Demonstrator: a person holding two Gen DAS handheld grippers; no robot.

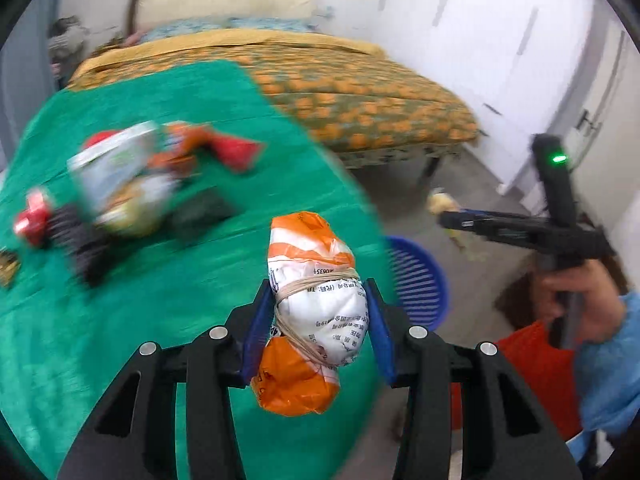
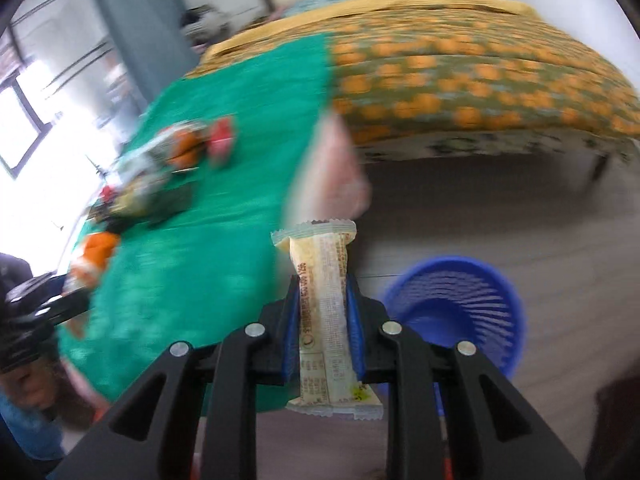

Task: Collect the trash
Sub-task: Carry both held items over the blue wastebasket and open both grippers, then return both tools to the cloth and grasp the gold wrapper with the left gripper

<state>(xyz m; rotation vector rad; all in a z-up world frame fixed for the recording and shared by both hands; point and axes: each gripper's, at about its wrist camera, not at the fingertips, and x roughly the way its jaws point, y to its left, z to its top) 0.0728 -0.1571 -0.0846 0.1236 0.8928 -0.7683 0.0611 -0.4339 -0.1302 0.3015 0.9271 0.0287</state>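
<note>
Orange-and-white printed plastic bundle (image 1: 310, 312), cream printed snack wrapper (image 2: 326, 316), green tablecloth (image 1: 168, 320), blue slatted plastic basket (image 2: 460, 312), orange-flowered olive bedspread (image 1: 360, 92).

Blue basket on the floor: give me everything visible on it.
The blue basket is a round plastic bin with slotted, ribbed walls and an open top. It stands upright on the grey floor beside the edge of the green-covered table, touching nothing visible. What shows of its inside looks empty. In the left wrist view the table edge hides part of it. The picture is blurred, so finer detail is unclear.
</note>
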